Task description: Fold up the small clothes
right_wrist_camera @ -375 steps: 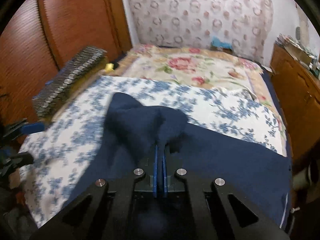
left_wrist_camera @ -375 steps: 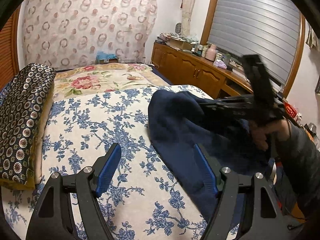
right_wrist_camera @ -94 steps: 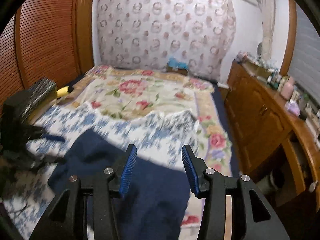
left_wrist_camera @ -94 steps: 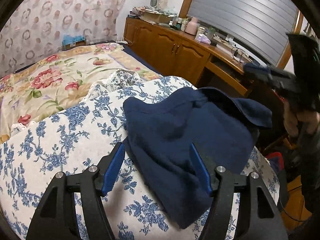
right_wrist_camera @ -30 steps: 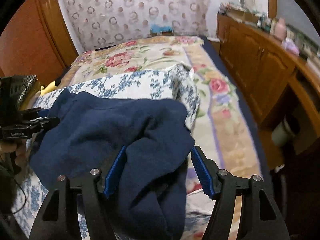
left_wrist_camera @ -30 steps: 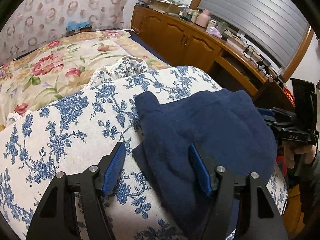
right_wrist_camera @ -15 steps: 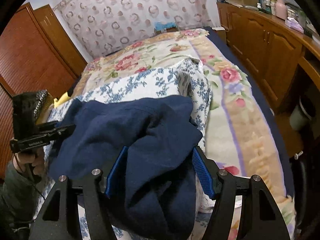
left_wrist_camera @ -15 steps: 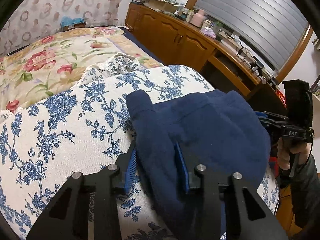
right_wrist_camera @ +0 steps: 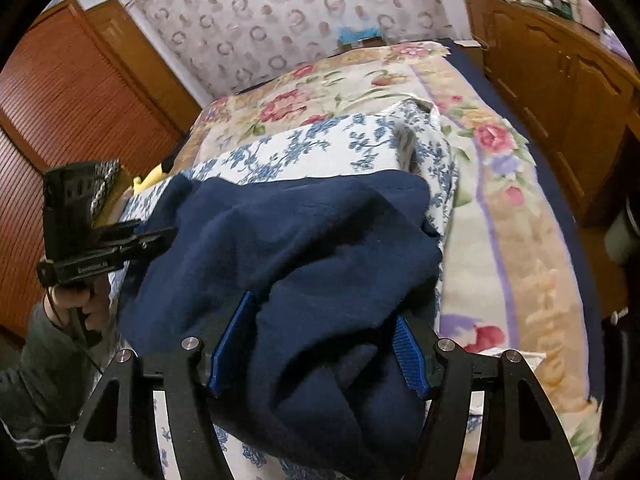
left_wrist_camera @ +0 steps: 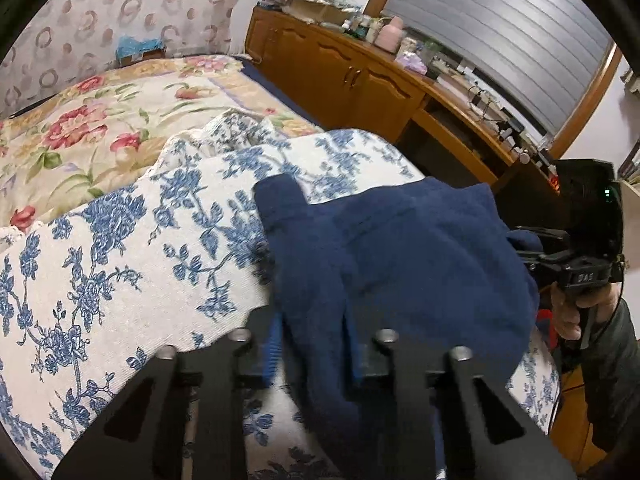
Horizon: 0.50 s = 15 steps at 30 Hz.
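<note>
A navy blue garment [left_wrist_camera: 420, 248] lies bunched on the blue-flowered bedcover [left_wrist_camera: 120, 260]. My left gripper [left_wrist_camera: 311, 330] is at the garment's near left edge. Its jaws are closing, and a fold of the navy cloth is pinched between the blue pads. In the right wrist view the same garment [right_wrist_camera: 300, 232] heaps up in front of my right gripper [right_wrist_camera: 322, 314]. That gripper stands wide open, and a thick lump of the cloth lies between its fingers without being squeezed. Each view shows the other gripper in a hand at the garment's far side.
Beyond the bedcover lies a red-flowered quilt [left_wrist_camera: 100, 128]. A wooden cabinet [left_wrist_camera: 360, 80] with clutter on top runs along the bed's right side. Brown slatted wardrobe doors [right_wrist_camera: 60, 100] stand at the left. A yellow item [right_wrist_camera: 154, 178] lies by the bed's left edge.
My left jaws have come together from wide apart onto the garment's edge fold. The right gripper keeps the same wide opening and has tilted a little over the cloth.
</note>
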Motion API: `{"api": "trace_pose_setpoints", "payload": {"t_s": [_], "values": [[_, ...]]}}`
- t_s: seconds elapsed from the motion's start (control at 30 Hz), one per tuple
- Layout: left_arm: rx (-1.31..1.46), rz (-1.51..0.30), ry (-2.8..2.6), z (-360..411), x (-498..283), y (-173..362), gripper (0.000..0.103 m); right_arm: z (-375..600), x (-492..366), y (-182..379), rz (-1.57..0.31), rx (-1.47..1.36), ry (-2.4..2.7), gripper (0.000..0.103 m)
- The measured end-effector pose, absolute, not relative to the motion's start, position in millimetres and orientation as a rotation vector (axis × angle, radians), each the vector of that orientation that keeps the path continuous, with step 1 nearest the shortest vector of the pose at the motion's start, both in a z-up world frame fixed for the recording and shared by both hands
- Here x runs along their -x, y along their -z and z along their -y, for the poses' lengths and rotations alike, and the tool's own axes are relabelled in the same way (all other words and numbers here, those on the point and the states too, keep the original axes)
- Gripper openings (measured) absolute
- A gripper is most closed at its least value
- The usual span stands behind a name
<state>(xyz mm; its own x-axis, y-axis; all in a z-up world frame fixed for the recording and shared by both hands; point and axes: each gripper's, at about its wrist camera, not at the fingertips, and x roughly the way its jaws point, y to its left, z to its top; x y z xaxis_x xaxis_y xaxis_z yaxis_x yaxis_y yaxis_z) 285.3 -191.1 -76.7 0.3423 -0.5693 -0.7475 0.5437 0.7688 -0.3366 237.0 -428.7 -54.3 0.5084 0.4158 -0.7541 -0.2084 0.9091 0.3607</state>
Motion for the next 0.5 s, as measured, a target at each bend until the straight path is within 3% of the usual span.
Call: {"api": "trace_pose_setpoints", "payload": {"t_s": [0.23,0.5], "values": [[0.046,-0.853,0.759,187,-264,40,0.016,422,-234,45,-0.937,-0.187,-0.440,0.023],[0.069,-0.679,0.752,154,-234,-13,0.015,404,-213,10,-0.802,-0.128,-0.436,0.019]]}}
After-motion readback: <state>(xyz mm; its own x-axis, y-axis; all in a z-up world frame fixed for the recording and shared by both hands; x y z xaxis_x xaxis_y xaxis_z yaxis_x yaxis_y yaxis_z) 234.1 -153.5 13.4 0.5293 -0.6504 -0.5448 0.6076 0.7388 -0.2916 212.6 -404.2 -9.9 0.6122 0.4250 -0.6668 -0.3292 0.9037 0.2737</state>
